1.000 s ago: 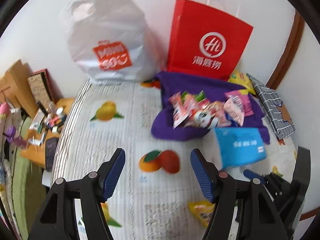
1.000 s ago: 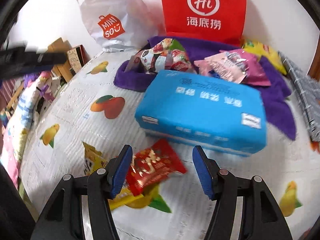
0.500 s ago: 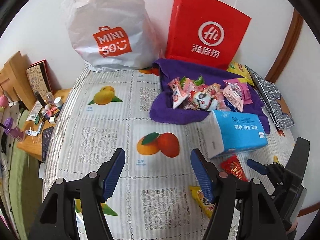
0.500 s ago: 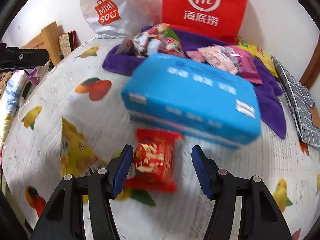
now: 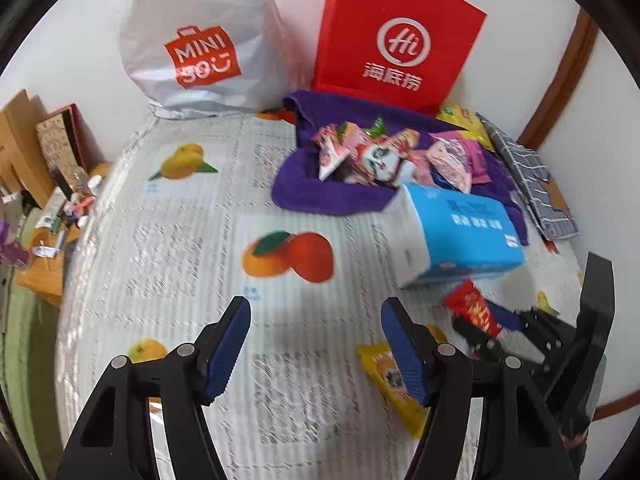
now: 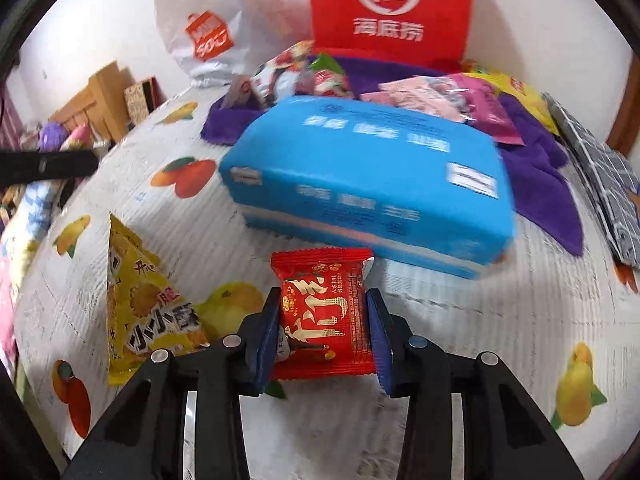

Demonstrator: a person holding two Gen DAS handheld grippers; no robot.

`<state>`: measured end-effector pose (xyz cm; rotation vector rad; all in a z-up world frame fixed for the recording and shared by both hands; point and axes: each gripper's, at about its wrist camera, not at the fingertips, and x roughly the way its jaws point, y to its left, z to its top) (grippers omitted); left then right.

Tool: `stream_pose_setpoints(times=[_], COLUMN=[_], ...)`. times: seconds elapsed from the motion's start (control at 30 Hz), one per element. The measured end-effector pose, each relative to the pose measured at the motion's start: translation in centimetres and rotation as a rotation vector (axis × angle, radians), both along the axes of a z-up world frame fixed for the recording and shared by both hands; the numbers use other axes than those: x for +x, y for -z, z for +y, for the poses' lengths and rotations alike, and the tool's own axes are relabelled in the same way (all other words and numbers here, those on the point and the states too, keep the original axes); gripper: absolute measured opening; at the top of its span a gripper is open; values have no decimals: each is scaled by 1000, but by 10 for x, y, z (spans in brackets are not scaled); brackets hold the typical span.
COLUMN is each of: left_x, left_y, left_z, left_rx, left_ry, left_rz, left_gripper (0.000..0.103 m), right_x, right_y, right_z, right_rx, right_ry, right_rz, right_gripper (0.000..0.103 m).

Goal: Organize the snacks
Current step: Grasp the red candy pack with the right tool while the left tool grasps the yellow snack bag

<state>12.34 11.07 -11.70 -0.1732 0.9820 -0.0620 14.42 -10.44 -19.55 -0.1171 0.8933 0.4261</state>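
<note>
Fruit-print cloth (image 5: 168,248) lies bare under your left gripper (image 5: 316,344), tilted down, jaws spread on nothing. Your right gripper (image 6: 323,330) is closing around the red snack packet (image 6: 322,312), just before the blue tissue pack (image 6: 368,176). Snacks (image 5: 372,152) fill the purple towel (image 5: 320,196).
</note>
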Motion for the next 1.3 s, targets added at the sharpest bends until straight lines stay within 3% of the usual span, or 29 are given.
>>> stream_pose_setpoints(times=[0.17, 0.33, 0.67, 0.73, 0.83, 1.3], left_x=[-11, -14, -2, -3, 0, 11], left_y=[6, 19, 61, 62, 63, 68], left_z=[-19, -49, -69, -74, -79, -99], left_rx=[-82, -79, -90, -59, -52, 39], left_ry=[80, 143, 79, 58, 74, 98], left_rz=[9, 27, 118, 91, 73, -65], left_gripper=[66, 67, 63, 56, 53, 55], right_x=[-7, -11, -18, -16, -11, 8], right_y=[-7, -6, 9, 9, 10, 13], right_z=[-37, -78, -112, -110, -104, -89], right_rx=[-3, -18, -17, -16, -19, -23], right_ry=[68, 155, 206, 197, 181, 170], right_rz=[-31, -43, -43, -47, -52, -64], right_gripper=[41, 41, 41, 41, 41, 42])
